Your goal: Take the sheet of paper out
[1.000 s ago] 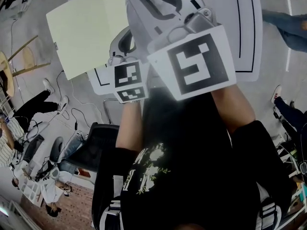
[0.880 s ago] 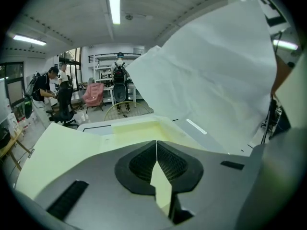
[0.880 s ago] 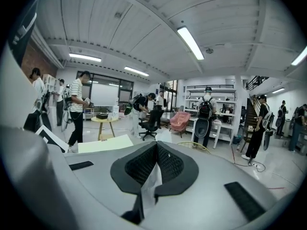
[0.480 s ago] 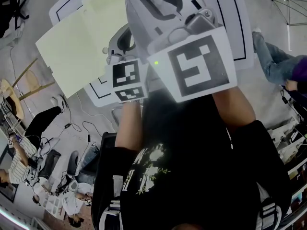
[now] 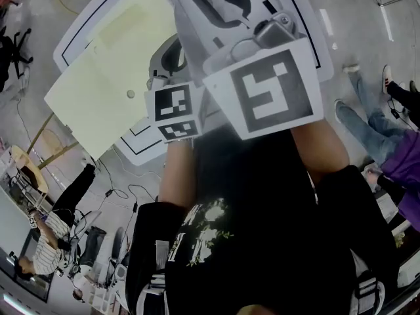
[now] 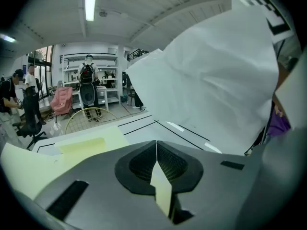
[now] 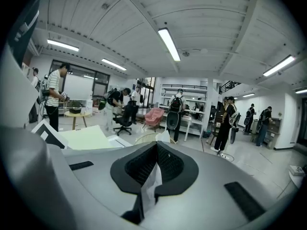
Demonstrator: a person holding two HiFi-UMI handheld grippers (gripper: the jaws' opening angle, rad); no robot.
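The left hand-held gripper point(image 6: 156, 152) is clamped on an edge of the pale yellow sheet of paper point(image 5: 105, 84). In the left gripper view a thin yellow strip runs down between its closed pads. From that grip the sheet spreads out to the person's left, above the white counter point(image 6: 192, 131). In the head view its long axis slants from lower left to upper right. The right hand-held gripper point(image 7: 156, 152) sits close against the left one on its right side, so the left is plainly the nearer of the two. It is also closed, pinching a thin whitish sliver that I cannot identify; it may be a sleeve or cover, but that is a guess. Any further pull would probably go leftward, away from the right gripper. In the head view both sets of jaws are hidden behind the gripper bodies and their marker cubes. A darker yellow patch point(image 5: 125, 25) near the sheet's far end could be a second sheet under it or part of the same one; I cannot tell. Nor can I tell whether the sheet touches the counter.
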